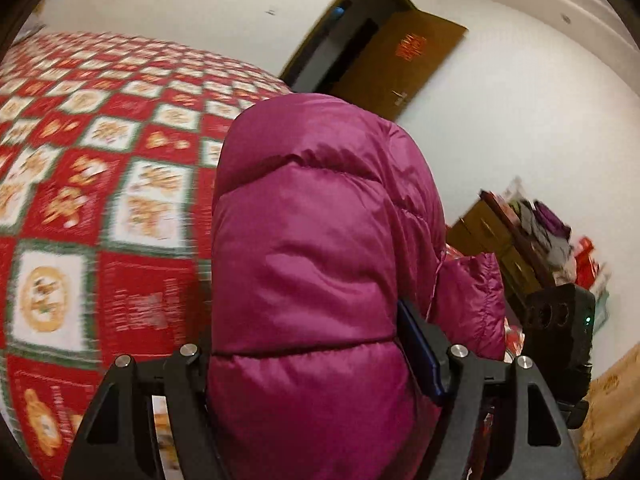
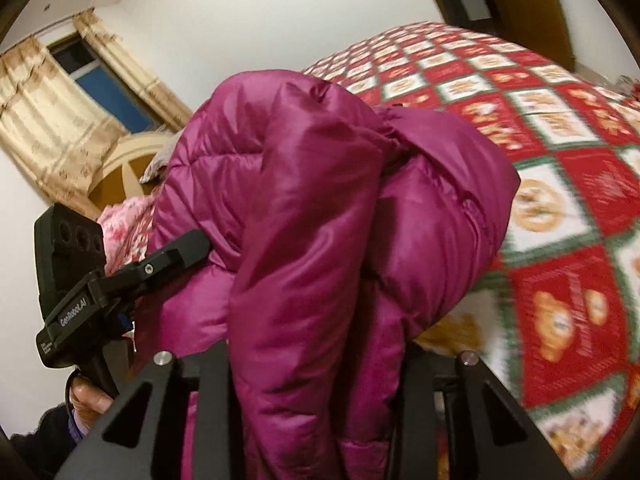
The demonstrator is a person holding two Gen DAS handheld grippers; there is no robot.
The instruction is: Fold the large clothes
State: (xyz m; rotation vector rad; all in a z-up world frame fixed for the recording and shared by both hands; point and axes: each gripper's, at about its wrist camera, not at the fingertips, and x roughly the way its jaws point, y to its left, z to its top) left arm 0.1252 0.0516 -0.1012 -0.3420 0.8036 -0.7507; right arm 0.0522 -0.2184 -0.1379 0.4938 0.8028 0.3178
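Observation:
A magenta puffer jacket (image 1: 312, 240) fills the middle of both wrist views, bunched up and raised over the bed. My left gripper (image 1: 308, 320) is shut on a thick quilted fold of it. The blue pad of its right finger (image 1: 420, 356) presses into the fabric, and the other finger is hidden behind the bulk. My right gripper (image 2: 316, 360) is shut on another thick fold of the jacket (image 2: 312, 220), its fingertips buried in the fabric. In the right wrist view the left gripper (image 2: 176, 256) clamps the jacket's left side, held by a person's hand (image 2: 88, 400).
A bed with a red, white and green patchwork quilt (image 1: 100, 180) (image 2: 560, 200) lies under the jacket. A brown door (image 1: 400, 64) stands open in the far wall. A wooden dresser piled with clutter (image 1: 520, 232) is at the right. A curtained window (image 2: 108, 80) and the headboard (image 2: 128, 168) are at the left.

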